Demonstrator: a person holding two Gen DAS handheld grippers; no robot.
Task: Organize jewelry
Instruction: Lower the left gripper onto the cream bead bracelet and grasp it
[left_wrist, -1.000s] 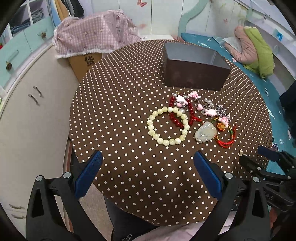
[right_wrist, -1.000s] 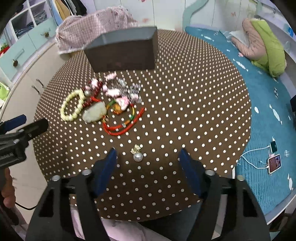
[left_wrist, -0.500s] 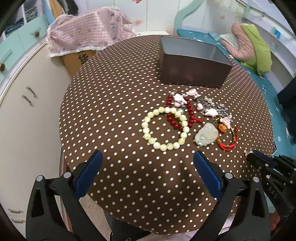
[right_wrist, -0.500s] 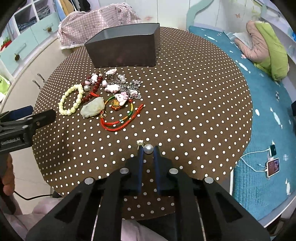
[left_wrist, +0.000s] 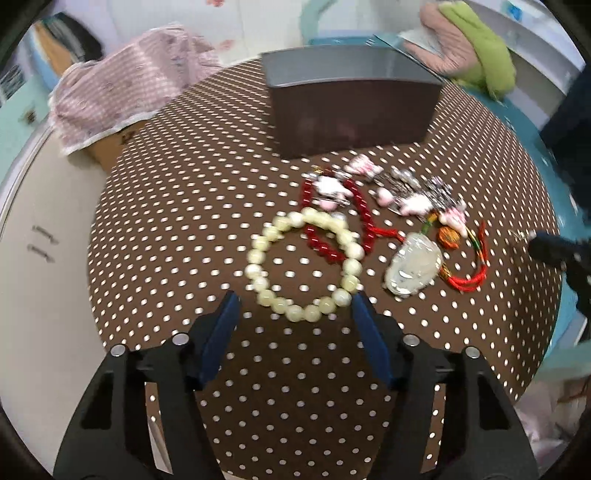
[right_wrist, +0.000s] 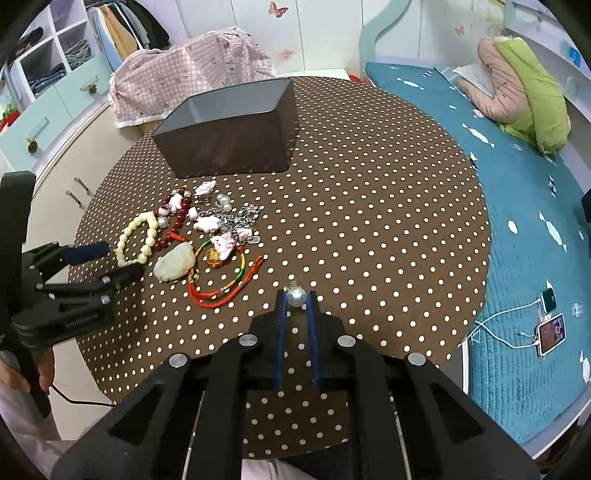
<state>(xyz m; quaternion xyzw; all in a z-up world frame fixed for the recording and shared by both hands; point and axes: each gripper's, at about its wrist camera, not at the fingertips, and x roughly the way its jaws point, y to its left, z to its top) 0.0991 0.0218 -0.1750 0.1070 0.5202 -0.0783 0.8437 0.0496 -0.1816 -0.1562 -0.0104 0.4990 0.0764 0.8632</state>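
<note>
My right gripper (right_wrist: 296, 296) is shut on a pearl earring (right_wrist: 296, 296) just above the dotted table. My left gripper (left_wrist: 295, 301) is open, its blue fingers either side of the near edge of a cream bead bracelet (left_wrist: 303, 264), which also shows in the right wrist view (right_wrist: 137, 238). Beside it lie a red bead bracelet (left_wrist: 334, 225), a pale jade pendant (left_wrist: 413, 264) on a red cord (left_wrist: 471, 275), and pink charms (left_wrist: 417, 201). A dark open box (left_wrist: 351, 107) stands behind them; it also shows in the right wrist view (right_wrist: 229, 133).
The round brown dotted table (right_wrist: 369, 206) has its near edge close to both grippers. A bed with a teal cover (right_wrist: 524, 229) lies to the right, with phones (right_wrist: 552, 328) on it. Cabinets (right_wrist: 48, 110) and a pink-covered carton (right_wrist: 192, 77) stand at the left.
My left gripper has moved forward to the cream bracelet and narrowed. My right gripper shut on the pearl earring and has lifted it slightly.
</note>
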